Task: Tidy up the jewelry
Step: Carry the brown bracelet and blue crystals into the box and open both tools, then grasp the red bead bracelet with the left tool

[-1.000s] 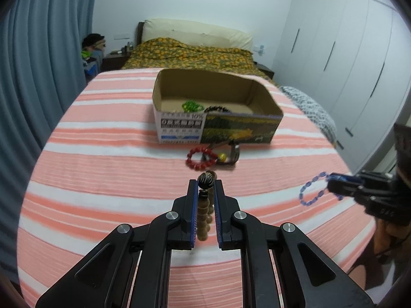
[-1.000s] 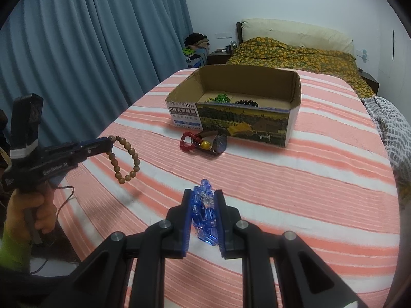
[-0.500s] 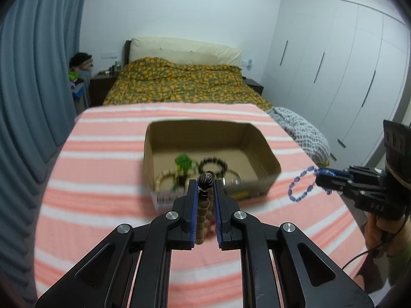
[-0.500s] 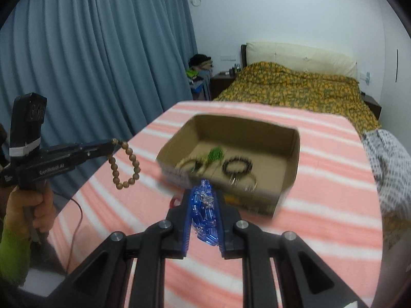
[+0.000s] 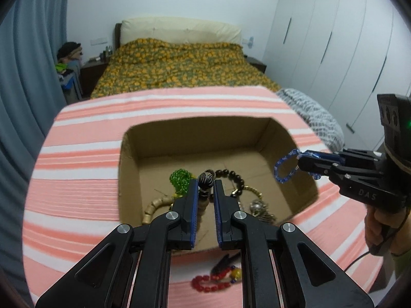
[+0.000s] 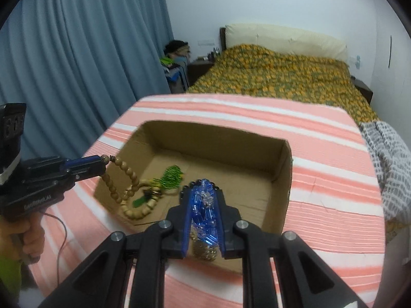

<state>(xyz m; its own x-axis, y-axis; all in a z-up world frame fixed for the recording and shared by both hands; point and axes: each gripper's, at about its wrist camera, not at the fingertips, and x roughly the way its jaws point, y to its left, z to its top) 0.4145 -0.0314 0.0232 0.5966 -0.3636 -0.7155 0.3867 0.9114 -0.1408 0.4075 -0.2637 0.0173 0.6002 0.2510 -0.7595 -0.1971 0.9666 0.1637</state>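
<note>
Both bracelets over box
Left claw (image 5: 205, 192) grasping wooden bracelet (image 6: 123, 179), right claw (image 6: 204, 205) grasping blue bracelet (image 5: 285, 166); both hang above box (image 5: 128, 179) opening.

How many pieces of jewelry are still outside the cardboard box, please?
3: a wooden bead bracelet in the left gripper, a blue bead bracelet in the right gripper, and a red bead bracelet on the striped cloth.
</note>
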